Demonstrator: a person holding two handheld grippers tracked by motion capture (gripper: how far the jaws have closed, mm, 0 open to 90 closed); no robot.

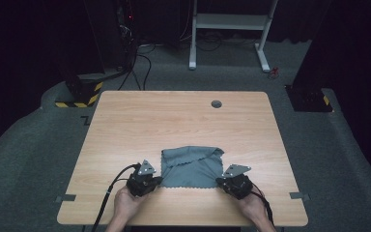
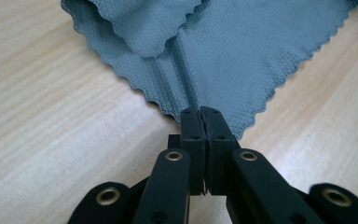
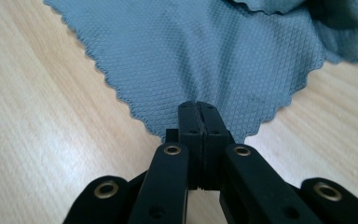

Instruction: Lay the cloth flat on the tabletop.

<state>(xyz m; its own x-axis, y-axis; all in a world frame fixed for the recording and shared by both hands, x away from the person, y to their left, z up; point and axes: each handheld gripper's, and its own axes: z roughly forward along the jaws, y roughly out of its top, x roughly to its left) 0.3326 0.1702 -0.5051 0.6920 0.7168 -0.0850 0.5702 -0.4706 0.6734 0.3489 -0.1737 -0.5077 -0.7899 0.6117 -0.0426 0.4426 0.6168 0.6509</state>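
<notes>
A grey-blue cloth [image 1: 192,166] with a scalloped edge lies on the wooden table [image 1: 174,121], its far part folded back over itself. My left gripper [image 1: 158,180] is shut on the cloth's near left corner [image 2: 223,88], jaws pressed together with the fabric pinched between them. My right gripper [image 1: 220,181] is shut on the near right corner [image 3: 200,70] in the same way. The cloth stretches flat between the two grippers. A hand holds each gripper near the table's front edge.
A round cable hole [image 1: 216,104] sits near the table's far edge. Beyond the table stand a white frame [image 1: 229,29] and a black stand with yellow-black striping [image 1: 79,94]. Grey tape tabs [image 1: 65,198] mark the front corners.
</notes>
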